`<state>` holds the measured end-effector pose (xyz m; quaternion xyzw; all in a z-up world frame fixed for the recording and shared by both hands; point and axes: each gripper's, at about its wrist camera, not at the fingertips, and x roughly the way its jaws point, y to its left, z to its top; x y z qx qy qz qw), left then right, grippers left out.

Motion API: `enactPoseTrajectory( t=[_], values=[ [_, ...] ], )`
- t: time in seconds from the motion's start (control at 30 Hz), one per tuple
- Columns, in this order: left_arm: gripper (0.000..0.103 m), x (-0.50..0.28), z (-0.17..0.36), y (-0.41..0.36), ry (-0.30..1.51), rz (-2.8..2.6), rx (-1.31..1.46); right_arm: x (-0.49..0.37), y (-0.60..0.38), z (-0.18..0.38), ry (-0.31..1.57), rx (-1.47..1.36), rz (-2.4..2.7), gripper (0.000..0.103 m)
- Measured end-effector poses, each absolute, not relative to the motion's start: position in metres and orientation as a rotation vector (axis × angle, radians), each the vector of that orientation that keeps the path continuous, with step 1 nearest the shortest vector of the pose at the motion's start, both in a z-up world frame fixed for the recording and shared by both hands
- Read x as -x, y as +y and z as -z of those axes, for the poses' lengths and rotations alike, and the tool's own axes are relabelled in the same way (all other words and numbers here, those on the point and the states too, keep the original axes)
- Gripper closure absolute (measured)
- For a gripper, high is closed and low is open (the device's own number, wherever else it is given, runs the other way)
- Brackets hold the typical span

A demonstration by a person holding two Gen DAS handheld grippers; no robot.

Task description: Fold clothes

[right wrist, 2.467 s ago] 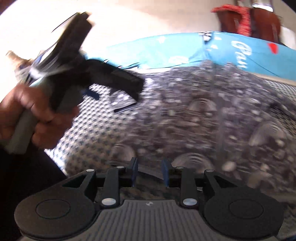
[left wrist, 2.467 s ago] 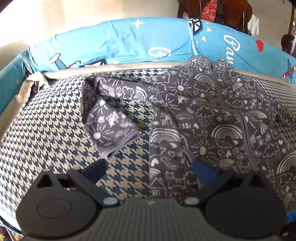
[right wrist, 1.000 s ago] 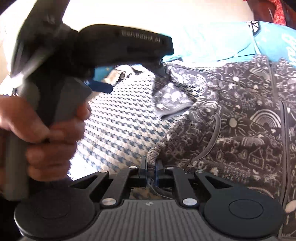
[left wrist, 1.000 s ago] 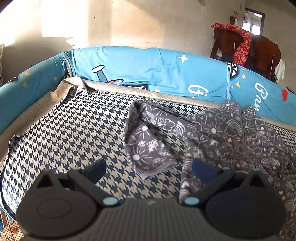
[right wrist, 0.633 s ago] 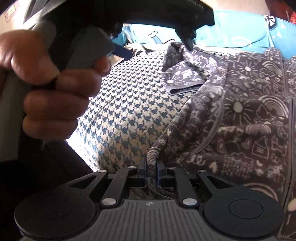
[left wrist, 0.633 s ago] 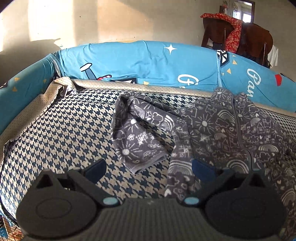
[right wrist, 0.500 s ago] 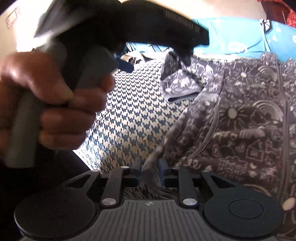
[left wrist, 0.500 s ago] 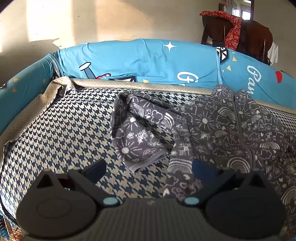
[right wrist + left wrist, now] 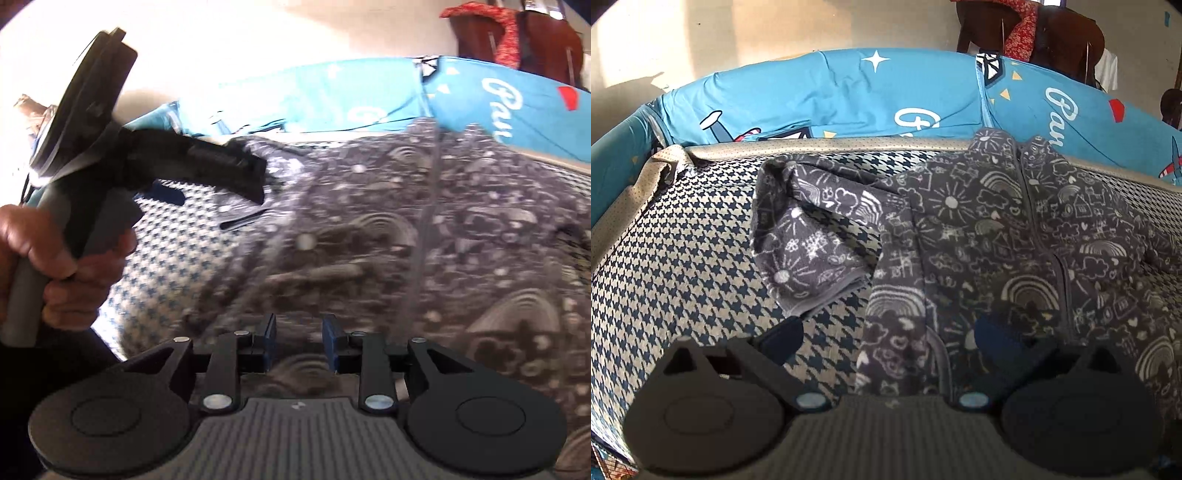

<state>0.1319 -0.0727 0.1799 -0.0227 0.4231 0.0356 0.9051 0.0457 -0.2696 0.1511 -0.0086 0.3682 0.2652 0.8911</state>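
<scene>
A grey garment [image 9: 979, 229] printed with white doodles and closed by a zip lies spread on the houndstooth mattress [image 9: 683, 266]. Its left sleeve [image 9: 809, 240] is folded back on itself. My left gripper [image 9: 888, 338] is wide open just above the garment's left edge, with no cloth between its fingers. In the blurred right wrist view my right gripper [image 9: 300, 343] hovers over the garment [image 9: 369, 240]. Its jaws are opening with nothing pinched between the pads. The left gripper [image 9: 219, 195] shows there too, held by a hand [image 9: 74, 266] at the left.
A blue printed bumper [image 9: 831, 96] walls in the mattress at the back and left. Dark wooden furniture draped with a red cloth [image 9: 1027, 33] stands behind it. Bare houndstooth surface lies left of the garment.
My right gripper has let go of the garment's edge, its jaws have parted, and it has swung right over the garment. My left gripper has come closer to the garment's left edge.
</scene>
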Motion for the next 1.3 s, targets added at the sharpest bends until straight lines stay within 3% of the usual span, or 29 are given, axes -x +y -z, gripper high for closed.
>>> enactPoseTrajectory(
  t=[0.37, 0.5, 1.0, 1.3],
  values=[
    [0.000, -0.146, -0.162, -0.098, 0.933, -0.034, 0.037, -0.097, -0.344, -0.167, 0.736, 0.010, -0.316, 0.073],
    [0.000, -0.152, -0.157, -0.105, 0.952, -0.021, 0.055, -0.125, -0.371, -0.167, 0.734, -0.019, -0.239, 0.065],
    [0.000, -0.168, -0.142, -0.136, 0.986, 0.007, 0.034, -0.204, -0.417, -0.137, 0.839, -0.228, -0.131, 0.064],
    [0.000, -0.171, -0.136, -0.144, 0.997, 0.012, 0.012, -0.229, -0.414, -0.122, 0.856, -0.217, -0.074, 0.065]
  ],
)
